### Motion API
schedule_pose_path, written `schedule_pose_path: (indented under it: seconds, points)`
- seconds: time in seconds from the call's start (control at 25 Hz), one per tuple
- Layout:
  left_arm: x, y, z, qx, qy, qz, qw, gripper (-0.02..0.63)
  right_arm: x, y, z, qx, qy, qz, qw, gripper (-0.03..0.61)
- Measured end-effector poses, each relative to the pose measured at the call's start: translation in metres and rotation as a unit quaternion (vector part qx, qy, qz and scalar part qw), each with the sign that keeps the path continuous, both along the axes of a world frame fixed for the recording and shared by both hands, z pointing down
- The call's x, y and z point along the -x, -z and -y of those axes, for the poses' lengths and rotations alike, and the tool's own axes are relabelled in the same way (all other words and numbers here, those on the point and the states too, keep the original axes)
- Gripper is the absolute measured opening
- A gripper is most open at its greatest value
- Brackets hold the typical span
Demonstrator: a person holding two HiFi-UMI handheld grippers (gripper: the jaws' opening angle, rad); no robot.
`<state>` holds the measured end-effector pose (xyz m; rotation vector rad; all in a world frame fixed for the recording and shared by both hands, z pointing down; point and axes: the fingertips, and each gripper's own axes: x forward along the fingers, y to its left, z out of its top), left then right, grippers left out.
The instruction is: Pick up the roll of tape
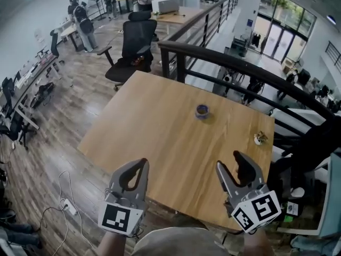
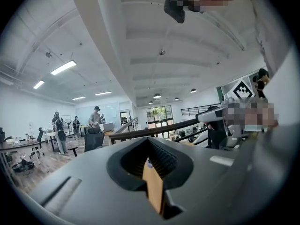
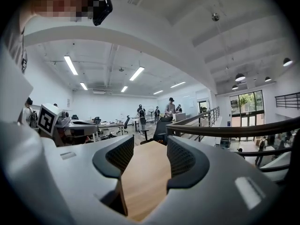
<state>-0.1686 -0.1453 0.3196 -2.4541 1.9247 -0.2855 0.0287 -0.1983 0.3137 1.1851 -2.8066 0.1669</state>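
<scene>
The roll of tape point(image 1: 202, 111), small and bluish, lies flat on the wooden table point(image 1: 154, 127) towards its far side. Both grippers hover over the table's near edge, well short of the tape. My left gripper point(image 1: 141, 163) is shut, its tips touching around an empty oval gap; in the left gripper view point(image 2: 149, 140) a sliver of table and a small bluish spot show through that gap. My right gripper point(image 1: 237, 157) is open and holds nothing; the right gripper view point(image 3: 150, 156) shows bare wood between its fingers, and the tape is out of sight there.
A small pale object point(image 1: 260, 138) lies near the table's right edge. A black railing point(image 1: 234, 63) runs behind the table, with an office chair point(image 1: 130, 49) beyond its far left corner. Cables and a power strip point(image 1: 68, 207) lie on the floor at left. People stand far back.
</scene>
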Motion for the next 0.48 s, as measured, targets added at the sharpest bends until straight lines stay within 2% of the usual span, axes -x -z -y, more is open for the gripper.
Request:
schedule_pose_path:
  seconds: [0.28, 0.48]
  points:
    - [-0.013, -0.01, 0.064, 0.019, -0.019, 0.011, 0.9996, 0.0, -0.016, -0.005, 0.054, 0.007, -0.021, 0.006, 1.0, 0.207]
    - [-0.024, 0.003, 0.095, -0.002, -0.024, 0.022, 0.9995, 0.0, -0.037, -0.004, 0.075, 0.011, -0.046, 0.011, 0.999, 0.207]
